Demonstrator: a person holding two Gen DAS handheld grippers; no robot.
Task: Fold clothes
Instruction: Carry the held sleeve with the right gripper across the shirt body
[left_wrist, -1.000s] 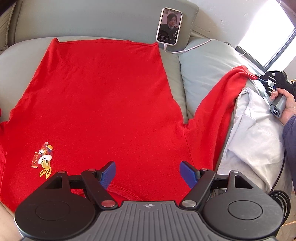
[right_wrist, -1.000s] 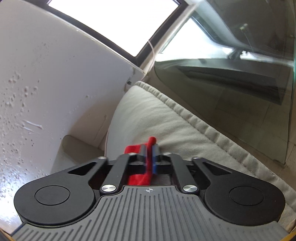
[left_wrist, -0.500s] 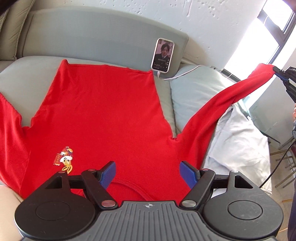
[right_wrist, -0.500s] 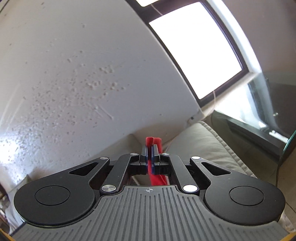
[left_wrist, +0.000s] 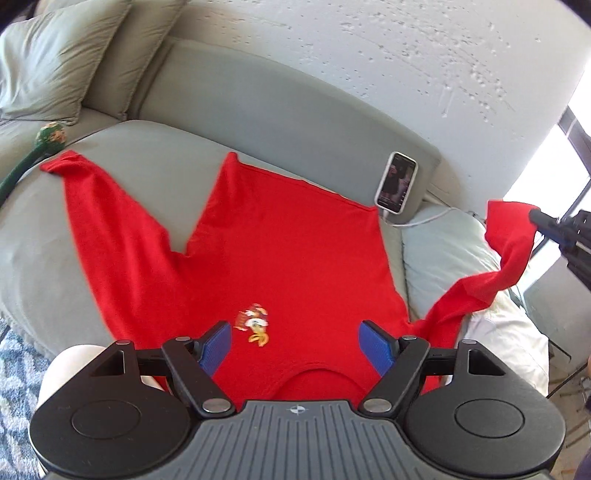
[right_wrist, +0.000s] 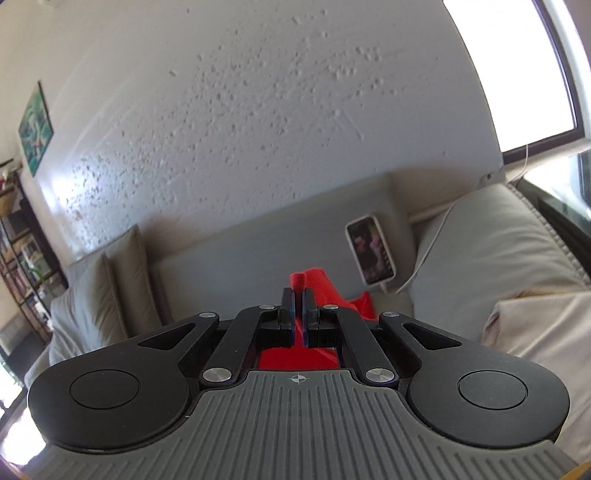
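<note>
A red long-sleeved shirt (left_wrist: 288, 254) with a small cartoon duck print lies flat on the grey sofa (left_wrist: 155, 166), collar toward me. Its left sleeve (left_wrist: 107, 225) lies spread on the seat. My left gripper (left_wrist: 293, 341) is open and empty, above the collar. My right gripper (right_wrist: 298, 315) is shut on the cuff of the right sleeve (left_wrist: 509, 236) and holds it lifted in the air at the right. The red cuff (right_wrist: 308, 282) sticks out past its tips. The right gripper also shows in the left wrist view (left_wrist: 532, 218).
A phone (left_wrist: 396, 182) on a white cable leans against the sofa back. A pale cushion (left_wrist: 439, 254) and white cloth (left_wrist: 506, 343) lie at the right. A beige pillow (left_wrist: 55, 59) and a green toy (left_wrist: 37, 147) are at the left. A window (right_wrist: 517, 66) is at the right.
My right gripper has swung the sleeve cuff up and turned from the window toward the sofa. My left gripper has pulled back and up, so the left sleeve now shows.
</note>
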